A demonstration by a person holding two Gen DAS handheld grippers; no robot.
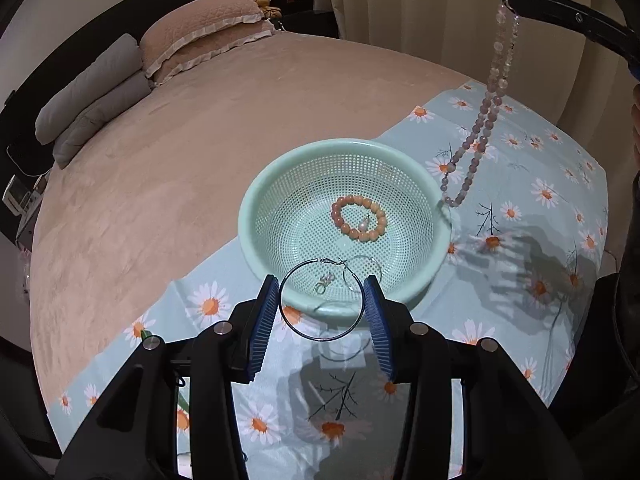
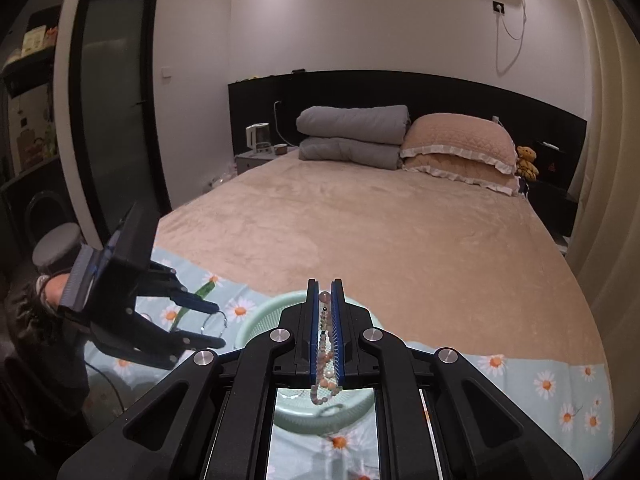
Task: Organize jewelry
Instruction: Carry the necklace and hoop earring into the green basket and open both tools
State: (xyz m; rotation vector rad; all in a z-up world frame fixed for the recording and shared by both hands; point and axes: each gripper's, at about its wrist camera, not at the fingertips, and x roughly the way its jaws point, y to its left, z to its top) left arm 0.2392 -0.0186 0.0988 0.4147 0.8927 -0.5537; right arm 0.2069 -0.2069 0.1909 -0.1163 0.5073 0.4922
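Note:
A mint green perforated basket [image 1: 256, 216] stands on a daisy-print cloth [image 1: 520, 240] on the bed. In it lie an orange bead bracelet [image 1: 359, 218], a small ring [image 1: 322, 286] and a thin hoop [image 1: 362, 274]. My left gripper [image 1: 322, 306] holds a large silver hoop earring [image 1: 322, 336] between its blue pads at the basket's near rim. My right gripper [image 2: 325, 304] is shut on a pale pink bead necklace [image 1: 482, 136], which hangs high at the basket's right edge. The necklace also shows between the right pads [image 2: 324, 360]. The left gripper also shows in the right wrist view [image 2: 208, 326].
The cloth covers the bed's near end; the rest is a tan blanket [image 1: 180, 152]. Pillows [image 2: 456, 148] and a folded grey quilt [image 2: 352, 136] lie at the headboard. A nightstand with a kettle [image 2: 258, 138] stands at the far left.

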